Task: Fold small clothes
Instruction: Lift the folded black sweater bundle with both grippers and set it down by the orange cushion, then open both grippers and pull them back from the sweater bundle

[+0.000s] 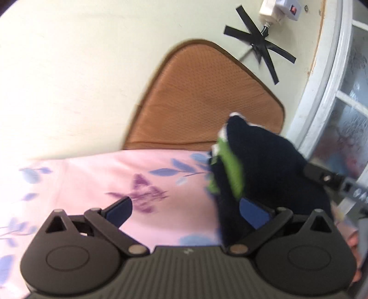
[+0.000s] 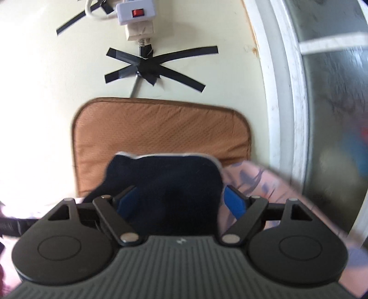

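Observation:
A dark navy small garment [image 1: 271,165] with a green stripe and white trim is bunched up on the pink flowered sheet [image 1: 115,174], at the right in the left wrist view. My left gripper [image 1: 186,212] is open wide, and the cloth's edge hangs over its right blue pad [image 1: 253,215] while the left pad is bare. In the right wrist view the same navy garment [image 2: 170,181] fills the gap of my right gripper [image 2: 179,202]. Its jaws stand wide, and the pads flank the cloth without visibly squeezing it.
A brown quilted cushion [image 1: 202,96] leans on the pale wall behind the sheet. Black tape strips [image 2: 149,66] and a white power strip [image 2: 135,13] are on the wall above. A white window frame [image 2: 287,103] runs down the right side.

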`<state>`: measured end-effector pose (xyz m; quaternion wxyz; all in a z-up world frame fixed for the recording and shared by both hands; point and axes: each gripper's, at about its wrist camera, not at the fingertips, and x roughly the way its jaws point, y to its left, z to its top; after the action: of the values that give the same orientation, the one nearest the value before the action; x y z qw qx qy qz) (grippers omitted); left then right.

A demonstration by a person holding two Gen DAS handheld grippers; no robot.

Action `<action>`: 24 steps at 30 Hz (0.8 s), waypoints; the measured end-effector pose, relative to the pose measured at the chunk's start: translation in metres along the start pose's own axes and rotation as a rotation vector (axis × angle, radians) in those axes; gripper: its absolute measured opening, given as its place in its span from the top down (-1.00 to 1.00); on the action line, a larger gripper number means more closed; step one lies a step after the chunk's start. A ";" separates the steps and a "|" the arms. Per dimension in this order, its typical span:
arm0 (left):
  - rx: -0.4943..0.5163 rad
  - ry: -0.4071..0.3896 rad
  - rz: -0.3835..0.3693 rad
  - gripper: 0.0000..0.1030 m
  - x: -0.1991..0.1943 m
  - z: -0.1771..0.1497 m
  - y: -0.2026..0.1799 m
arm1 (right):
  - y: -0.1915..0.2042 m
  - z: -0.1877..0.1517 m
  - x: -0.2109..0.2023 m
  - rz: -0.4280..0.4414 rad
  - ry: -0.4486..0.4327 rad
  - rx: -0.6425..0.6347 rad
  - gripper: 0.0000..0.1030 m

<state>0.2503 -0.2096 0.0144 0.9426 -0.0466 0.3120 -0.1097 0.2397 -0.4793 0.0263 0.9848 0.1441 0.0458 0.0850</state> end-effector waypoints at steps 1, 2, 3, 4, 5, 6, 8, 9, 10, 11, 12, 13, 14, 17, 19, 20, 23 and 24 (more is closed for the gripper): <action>0.013 -0.005 0.028 -1.00 -0.007 -0.007 0.001 | 0.001 -0.004 -0.007 0.018 0.013 0.037 -0.66; 0.019 -0.001 0.046 -1.00 -0.015 -0.015 0.003 | 0.005 -0.011 -0.016 0.030 0.026 0.065 -0.69; 0.015 0.008 0.054 -1.00 -0.021 -0.022 0.006 | 0.008 -0.017 -0.024 0.024 0.026 0.074 -0.69; 0.010 0.016 0.060 -1.00 -0.027 -0.028 0.008 | 0.014 -0.023 -0.032 0.015 0.027 0.076 -0.69; 0.009 0.022 0.066 -1.00 -0.033 -0.037 0.010 | 0.019 -0.029 -0.042 0.023 0.032 0.082 -0.69; 0.015 0.028 0.078 -1.00 -0.038 -0.045 0.010 | 0.021 -0.034 -0.051 0.028 0.033 0.094 -0.69; 0.028 0.050 0.106 -1.00 -0.049 -0.056 0.011 | 0.027 -0.046 -0.066 0.024 0.048 0.132 -0.70; 0.033 0.043 0.119 -1.00 -0.055 -0.059 0.009 | 0.029 -0.051 -0.073 0.022 0.054 0.145 -0.70; 0.042 0.036 0.142 -1.00 -0.061 -0.065 0.008 | 0.034 -0.059 -0.080 0.015 0.059 0.155 -0.70; 0.052 0.038 0.163 -1.00 -0.065 -0.069 0.007 | 0.038 -0.066 -0.086 0.006 0.063 0.158 -0.71; 0.061 0.037 0.170 -1.00 -0.071 -0.074 0.007 | 0.042 -0.072 -0.091 -0.001 0.067 0.154 -0.73; 0.068 0.030 0.175 -1.00 -0.075 -0.076 0.006 | 0.047 -0.078 -0.095 -0.008 0.070 0.143 -0.75; 0.077 0.022 0.188 -1.00 -0.079 -0.079 0.005 | 0.051 -0.082 -0.098 -0.018 0.073 0.130 -0.75; 0.095 0.006 0.226 -1.00 -0.088 -0.085 0.003 | 0.066 -0.086 -0.108 -0.050 0.019 0.059 -1.00; 0.099 0.001 0.233 -1.00 -0.090 -0.086 0.002 | 0.075 -0.087 -0.111 -0.068 0.003 -0.003 -1.00; 0.098 -0.001 0.236 -1.00 -0.091 -0.086 0.002 | 0.078 -0.088 -0.109 -0.072 0.010 -0.024 -1.00; 0.088 0.002 0.238 -1.00 -0.091 -0.086 0.004 | 0.080 -0.087 -0.107 -0.103 0.024 -0.043 -1.00; 0.084 0.002 0.235 -1.00 -0.091 -0.086 0.004 | 0.080 -0.087 -0.107 -0.124 0.023 -0.045 -1.00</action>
<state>0.1286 -0.1857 -0.0024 0.9498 0.0300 0.3112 -0.0115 0.1129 -0.3993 -0.0267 0.9906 0.1180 0.0640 0.0266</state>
